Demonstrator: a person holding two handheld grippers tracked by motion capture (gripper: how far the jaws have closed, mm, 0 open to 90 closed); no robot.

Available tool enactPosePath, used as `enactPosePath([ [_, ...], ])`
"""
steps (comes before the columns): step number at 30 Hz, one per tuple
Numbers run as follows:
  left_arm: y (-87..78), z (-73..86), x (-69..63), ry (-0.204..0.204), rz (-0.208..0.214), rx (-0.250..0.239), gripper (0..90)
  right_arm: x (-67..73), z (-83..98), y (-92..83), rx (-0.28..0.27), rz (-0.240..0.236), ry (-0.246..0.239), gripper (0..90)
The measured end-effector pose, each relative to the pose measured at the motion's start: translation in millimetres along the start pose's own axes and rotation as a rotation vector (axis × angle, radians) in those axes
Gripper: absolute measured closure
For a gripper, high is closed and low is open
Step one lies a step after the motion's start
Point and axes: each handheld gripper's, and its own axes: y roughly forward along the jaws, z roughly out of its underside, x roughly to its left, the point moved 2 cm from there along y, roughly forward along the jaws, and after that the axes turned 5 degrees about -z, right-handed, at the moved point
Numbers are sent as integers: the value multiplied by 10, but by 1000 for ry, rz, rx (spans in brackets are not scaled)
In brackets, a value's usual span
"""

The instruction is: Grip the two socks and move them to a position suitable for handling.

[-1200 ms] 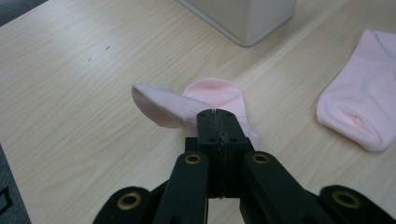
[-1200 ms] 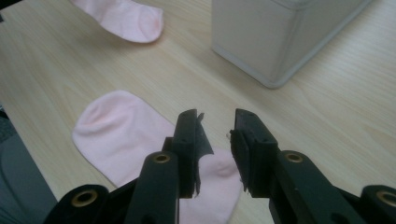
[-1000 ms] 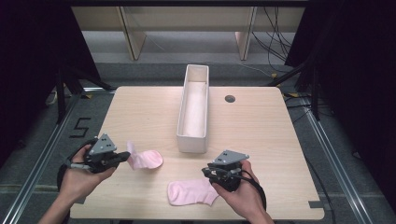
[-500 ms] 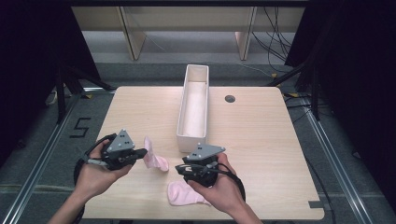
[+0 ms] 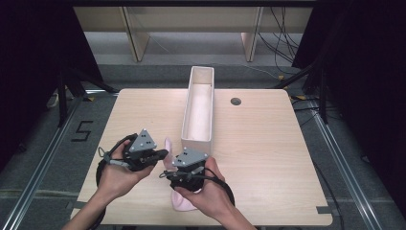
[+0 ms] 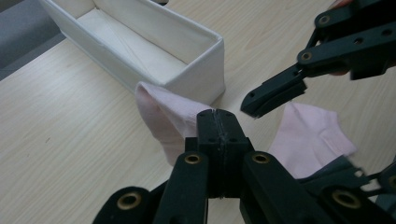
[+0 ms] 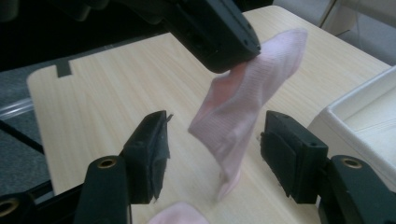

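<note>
Left gripper [image 5: 160, 154] clamps one pink sock [image 5: 168, 146] beside the white bin [image 5: 197, 139].
Right gripper [image 7: 212, 156] has just been opening, jaws wide around that hanging sock [image 7: 243, 112], untouched; close squarely mid-sock before the other sock [image 6: 310, 140] gets involved.

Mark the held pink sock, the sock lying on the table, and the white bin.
held pink sock [image 7: 243, 107], right gripper view, middle of the hanging fabric.
sock on the table [image 6: 310, 140], left gripper view, middle of the flat fabric.
white bin [image 5: 197, 140], high view, near end wall.
</note>
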Motion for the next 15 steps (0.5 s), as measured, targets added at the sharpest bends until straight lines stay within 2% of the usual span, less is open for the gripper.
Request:
enactPosePath([
  [1,12,-22,-31,-15,10,-2,895,7,6,17,12,6,-1,403],
  [3,15,-32,-37,-11,11,-2,895,9,13,37,22,13,-14,400],
  [4,26,-54,-46,-13,1,-11,895,19,36,82,46,51,-56,393],
  [5,31,-58,-47,-18,1,-16,895,28,49,102,55,71,-72,391],
  [6,31,-58,-47,-18,1,-16,895,28,49,102,55,71,-72,391],
  [8,38,-68,-44,-23,2,-23,895,43,70,124,67,117,-100,393],
  [12,43,-84,-46,-26,-2,-25,895,67,78,134,76,153,-138,405],
  [13,43,-92,-53,-31,0,-28,895,70,78,135,76,160,-149,424],
  [14,46,-101,-58,-37,-2,-40,895,79,74,117,68,179,-164,512],
  [15,48,-103,-59,-41,-3,-44,895,81,69,103,56,187,-168,561],
])
